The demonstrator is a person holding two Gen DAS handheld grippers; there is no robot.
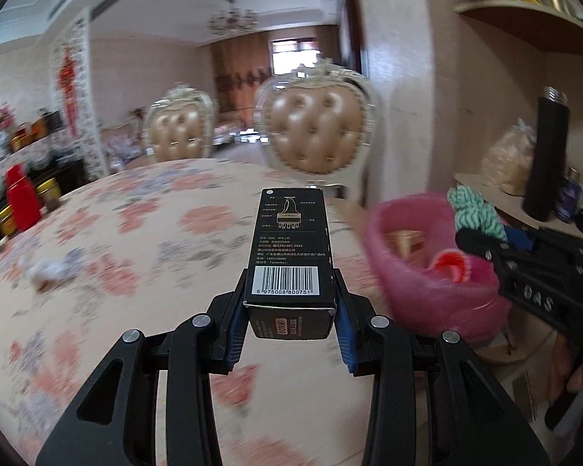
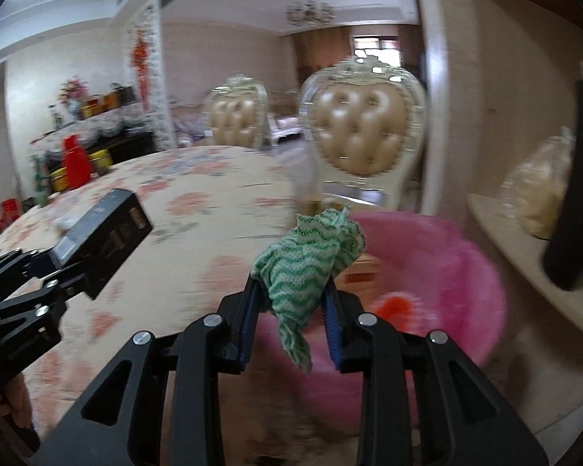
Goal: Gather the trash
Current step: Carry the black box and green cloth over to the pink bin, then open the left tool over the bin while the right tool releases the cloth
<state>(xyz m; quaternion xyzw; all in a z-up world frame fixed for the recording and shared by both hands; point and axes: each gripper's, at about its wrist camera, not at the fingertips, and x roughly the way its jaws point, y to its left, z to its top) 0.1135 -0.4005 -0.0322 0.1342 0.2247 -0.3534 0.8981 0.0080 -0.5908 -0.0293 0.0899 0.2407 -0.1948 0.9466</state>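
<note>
the left tool [image 1: 290,303] was clamped on a black box [image 1: 290,250], its blue pads pressed against both long sides near the barcode end, the box sticking out forward above the flowered desk [image 1: 136,233]. the right tool [image 2: 291,303] gripped a green-and-white cloth [image 2: 309,268], which bunched up between the pads and hung down in a loose tail below them. that cloth was held over the near rim of a pink basin [image 2: 447,272], which sat at the right edge of the desk. inside the basin lay something red-orange [image 2: 394,306] and a tan piece, both blurred. a crumpled white scrap [image 1: 44,270] lay on the desk to the far left, well apart from both tools. two tufted chairs [image 1: 316,132] stood behind the desk, and a dark bottle [image 1: 544,155] stood on a shelf at the right.
</note>
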